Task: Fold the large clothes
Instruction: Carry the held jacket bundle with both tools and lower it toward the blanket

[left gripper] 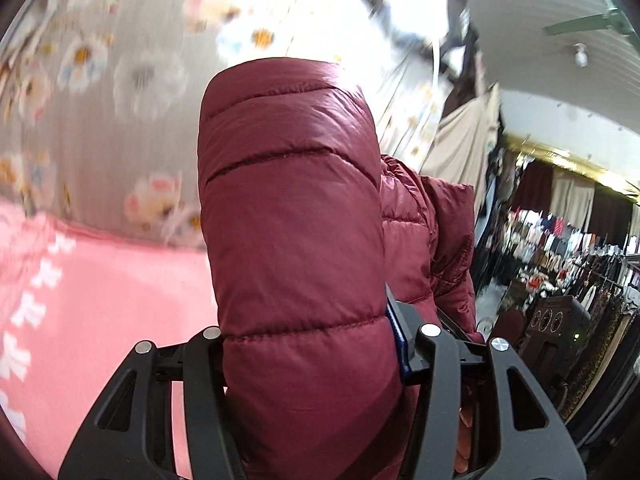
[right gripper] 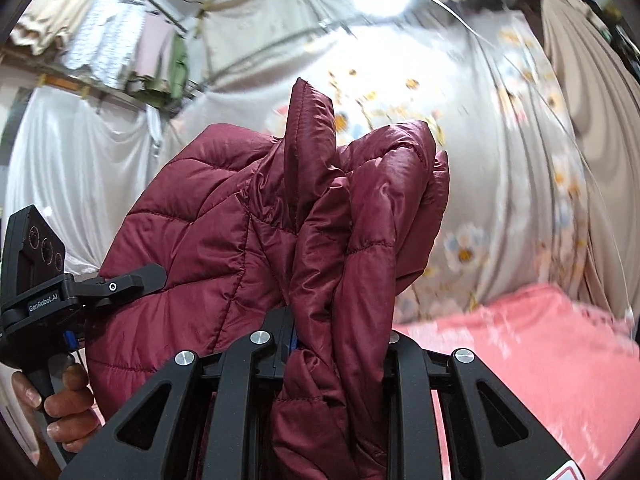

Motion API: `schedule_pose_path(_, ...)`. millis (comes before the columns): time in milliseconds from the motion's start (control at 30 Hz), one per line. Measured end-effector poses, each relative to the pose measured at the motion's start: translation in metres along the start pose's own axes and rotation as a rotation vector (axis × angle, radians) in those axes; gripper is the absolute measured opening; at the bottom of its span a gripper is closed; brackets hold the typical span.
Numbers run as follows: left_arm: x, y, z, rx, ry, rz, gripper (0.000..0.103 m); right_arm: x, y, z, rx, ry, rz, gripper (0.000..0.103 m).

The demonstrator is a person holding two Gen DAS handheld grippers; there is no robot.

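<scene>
Maroon quilted fabric fills both views: one puffer jacket (left gripper: pixel 296 240), lifted off the pink blanket (left gripper: pixel 120 280) and hanging in the air before a grey flowered curtain (left gripper: pixel 120 60).

Two grippers hold it. The left gripper (left gripper: pixel 316 344) stands about half spread, its black fingers (left gripper: pixel 424 344) pressing either side of a thick, rounded fold of the jacket that bulges up between them. The right gripper (right gripper: pixel 332 344) is drawn much closer together, pinching a thinner bunch of crumpled layers, with a stiff pointed flap of the jacket (right gripper: pixel 312 128) standing up above the clamp.

From the right wrist view, the left gripper's body (right gripper: pixel 44 280) shows at the left edge, touching the jacket's side, gripped from below by one hand (right gripper: pixel 68 404). A few fingertips (left gripper: pixel 466 440) also show behind the left gripper's frame.

Fingertip pads of both grippers are buried in fabric, so the exact contact points cannot be seen. Curtain and blanket are blurred; the jacket's lower part is cut off by the frame, and its sleeves cannot be told apart.
</scene>
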State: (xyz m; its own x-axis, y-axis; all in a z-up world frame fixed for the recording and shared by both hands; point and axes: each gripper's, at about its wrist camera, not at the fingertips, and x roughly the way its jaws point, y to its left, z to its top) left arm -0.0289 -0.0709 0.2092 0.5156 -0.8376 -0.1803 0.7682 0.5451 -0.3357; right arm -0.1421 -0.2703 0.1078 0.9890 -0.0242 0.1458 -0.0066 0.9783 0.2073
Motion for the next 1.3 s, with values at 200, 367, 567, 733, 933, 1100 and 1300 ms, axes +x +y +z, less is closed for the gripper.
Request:
schedule_pose_path(200, -0.047, 0.009, 0.031, 0.073, -0.149, 0.006, 0.051, 0.015, 0.035, 0.022, -0.065, -0.096, 0.101, 0.020)
schedule_pose_path(367, -0.069, 0.039, 0.041, 0.090, -0.203, 0.051, 0.052, 0.046, 0.060, 0.011, -0.071, -0.073, 0.149, 0.021)
schedule_pose_path(567, -0.069, 0.097, 0.032, 0.043, -0.162, 0.146, 0.053, 0.101, 0.079, -0.034, -0.045, 0.046, 0.169, 0.021)
schedule_pose_path(733, -0.055, 0.150, 0.013, -0.018, -0.096, 0.221, 0.053, 0.146, 0.087, -0.079, -0.016, 0.157, 0.167, 0.021)
schedule_pose_path(933, -0.027, 0.209, -0.014, -0.073, -0.018, 0.290, 0.053, 0.193, 0.088, -0.125, 0.009, 0.256, 0.157, 0.021)
schedule_pose_path(1100, 0.001, 0.258, -0.037, -0.115, 0.048, 0.319, 0.053, 0.226, 0.084, -0.162, 0.027, 0.330, 0.143, 0.021)
schedule_pose_path(1300, 0.030, 0.301, -0.062, -0.163, 0.121, 0.343, 0.053, 0.257, 0.075, -0.204, 0.048, 0.414, 0.119, 0.021)
